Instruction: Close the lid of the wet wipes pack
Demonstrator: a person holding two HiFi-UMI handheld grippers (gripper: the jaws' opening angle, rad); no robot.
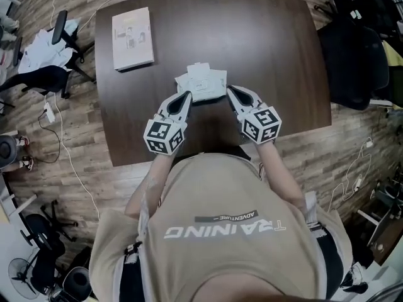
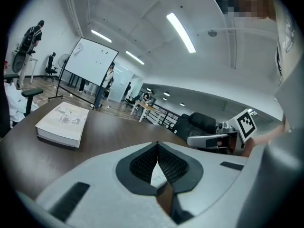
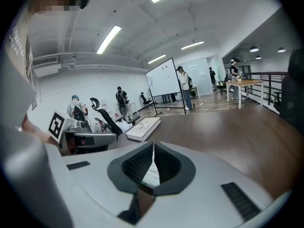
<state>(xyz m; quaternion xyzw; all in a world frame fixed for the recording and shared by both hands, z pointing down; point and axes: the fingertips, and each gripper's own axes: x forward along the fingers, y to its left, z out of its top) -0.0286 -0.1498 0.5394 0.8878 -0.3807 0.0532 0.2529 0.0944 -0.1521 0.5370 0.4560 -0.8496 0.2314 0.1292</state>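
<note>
Left gripper [image 1: 187, 97] and right gripper [image 1: 231, 90] are each clenched tip to tip on nothing, flanking the near corners of the wet wipes pack [image 1: 203, 80] on the table [image 1: 277, 49], whose lid looks raised, so closing seems undone

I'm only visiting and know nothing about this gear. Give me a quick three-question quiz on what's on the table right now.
1. True or false: the wet wipes pack lies between the tips of the left gripper and the right gripper.
2. Where is the book? A) on top of the pack. B) on the table, apart from the pack, off to the left. C) on the floor.
3. Fill in: each gripper's jaws are ____.
Key: 1 true; 2 B; 3 shut.
</note>
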